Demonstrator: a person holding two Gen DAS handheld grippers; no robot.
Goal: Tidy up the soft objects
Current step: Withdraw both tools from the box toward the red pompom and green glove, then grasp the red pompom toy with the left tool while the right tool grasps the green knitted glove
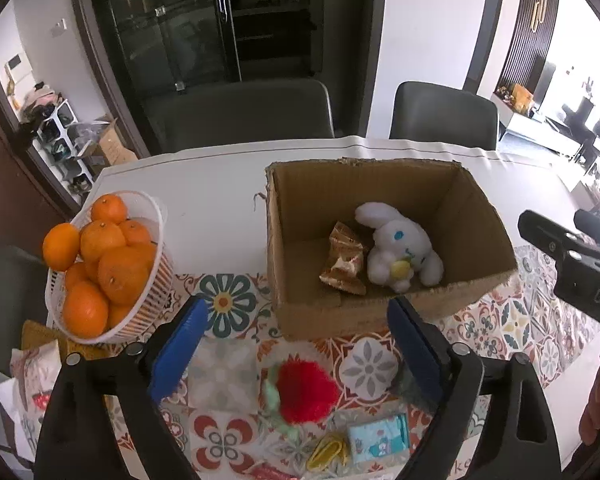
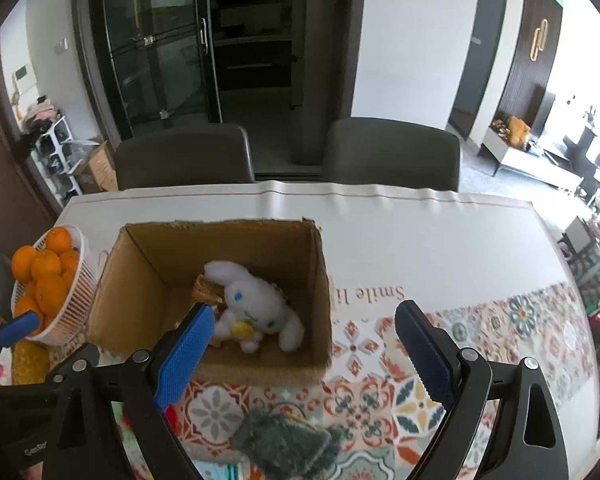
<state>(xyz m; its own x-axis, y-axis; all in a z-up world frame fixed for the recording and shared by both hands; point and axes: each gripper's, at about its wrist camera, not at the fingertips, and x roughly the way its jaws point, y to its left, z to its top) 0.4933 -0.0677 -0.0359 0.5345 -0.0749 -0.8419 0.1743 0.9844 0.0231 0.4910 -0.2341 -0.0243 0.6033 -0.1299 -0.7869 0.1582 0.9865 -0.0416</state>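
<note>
An open cardboard box (image 1: 472, 300) stands on the table and holds a white plush bunny (image 1: 400, 246) and a gold wrapper (image 1: 344, 260); the box (image 2: 140, 252) and bunny (image 2: 256, 304) also show in the right wrist view. My left gripper (image 1: 300, 320) is open above a red fluffy toy (image 1: 308, 390) on the patterned cloth. My right gripper (image 2: 304, 320) is open near the box's front wall, above a dark teal fuzzy toy (image 2: 288, 440).
A white basket of oranges (image 1: 148, 280) stands left of the box. A small blue packet (image 1: 380, 438) and a yellow item (image 1: 330, 454) lie at the near edge. Two dark chairs (image 2: 180, 156) stand behind the table.
</note>
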